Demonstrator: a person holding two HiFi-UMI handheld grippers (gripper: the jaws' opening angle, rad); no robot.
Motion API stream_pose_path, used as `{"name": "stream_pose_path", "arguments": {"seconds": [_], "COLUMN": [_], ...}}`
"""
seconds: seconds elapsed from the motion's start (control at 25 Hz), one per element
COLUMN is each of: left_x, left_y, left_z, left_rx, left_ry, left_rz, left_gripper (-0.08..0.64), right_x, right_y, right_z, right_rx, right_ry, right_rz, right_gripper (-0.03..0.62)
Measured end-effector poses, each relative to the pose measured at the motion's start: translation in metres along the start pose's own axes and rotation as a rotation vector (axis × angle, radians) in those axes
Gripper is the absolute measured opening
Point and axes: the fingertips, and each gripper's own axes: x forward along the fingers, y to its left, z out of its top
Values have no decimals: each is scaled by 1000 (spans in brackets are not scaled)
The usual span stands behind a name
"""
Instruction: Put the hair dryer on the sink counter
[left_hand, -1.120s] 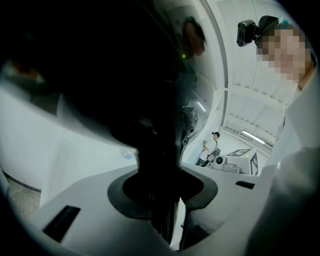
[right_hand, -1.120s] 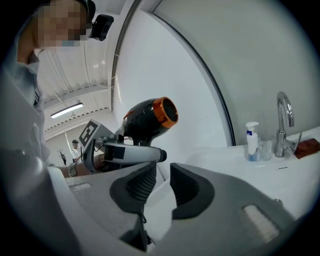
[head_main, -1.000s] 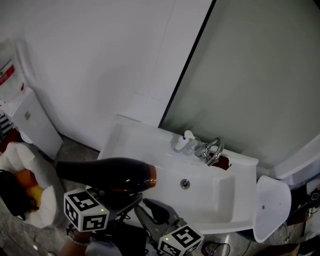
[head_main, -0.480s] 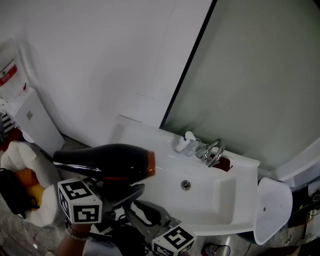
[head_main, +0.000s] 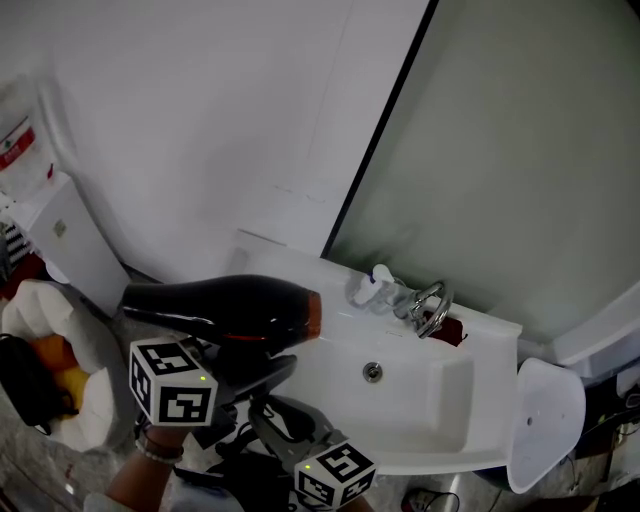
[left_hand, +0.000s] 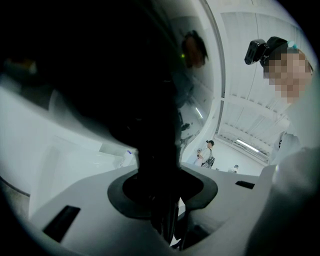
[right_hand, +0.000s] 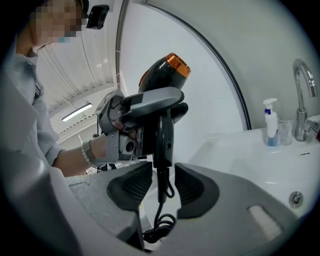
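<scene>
Left claw (left_hand: 161, 190) is clamped on the handle of the hair dryer (head_main: 225, 312). The body sits above that claw, not yet set down, with the sink counter (head_main: 275, 265) ahead of and below it. Right claw (right_hand: 162, 185) holds nothing. Its jaws have just been closing slightly but stand apart, with the cord (right_hand: 161, 210) hanging loose between them, untouched. Hazards, as judged:

1. The cord could catch on the right claw or trail off the counter's edge, dragging the dryer askew.
2. The heavy body could pivot about the handle grip if lowered quickly.
3. The nozzle could strike the pump bottle (head_main: 368, 288) or faucet (head_main: 430, 308) beyond the left claw.
4. If released on the basin slope, the dryer could slide toward the drain.
</scene>
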Motion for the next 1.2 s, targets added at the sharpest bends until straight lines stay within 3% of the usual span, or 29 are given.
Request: {"name": "stream_pose_path", "arguments": {"seconds": [0.28, 0.68, 0.92, 1.2], "left_x": [14, 39, 58, 78], "left_y": [20, 60, 86, 112], "left_z": [1, -3, -14, -26], "left_rx": [-11, -111, -124, -163], "left_ry": [41, 77, 149, 205], "left_rz": [-9, -20, 0, 12], "left_gripper": [130, 130, 130, 130], "right_x": [12, 30, 40, 58], "right_y": [-17, -50, -76, -96], "right_z": [-1, -8, -10, -7], "right_rx": [40, 99, 117, 139], "right_ry": [-14, 16, 41, 54], "right_rz": [-12, -77, -167, -194], "right_gripper": [110, 109, 160, 161]}}
